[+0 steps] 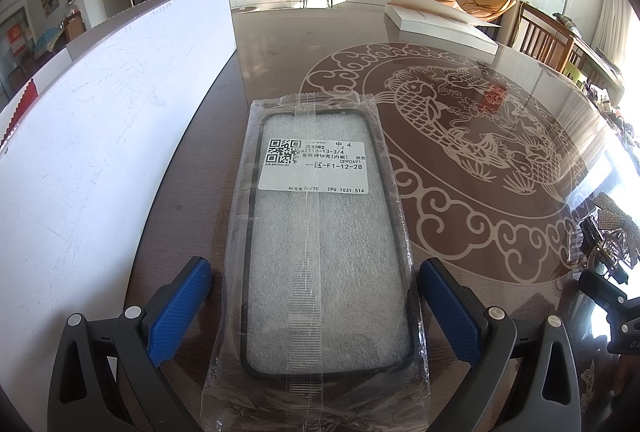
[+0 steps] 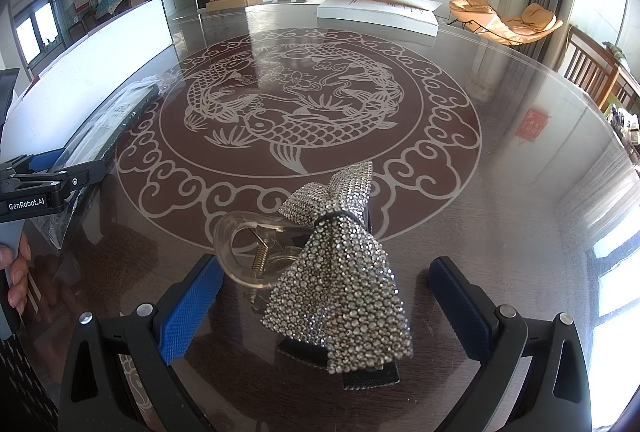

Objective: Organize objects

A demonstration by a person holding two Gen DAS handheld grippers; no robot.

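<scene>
The bagged phone case [image 1: 320,244] lies flat on the glass-topped table [image 1: 460,224], just left of its fish medallion [image 2: 296,104]; the left gripper [image 1: 316,312] is spread wide, straddling the case's near end without touching. The right gripper [image 2: 326,306], released, flanks a rhinestone bow hair clip [image 2: 332,272] at the medallion's near edge
</scene>
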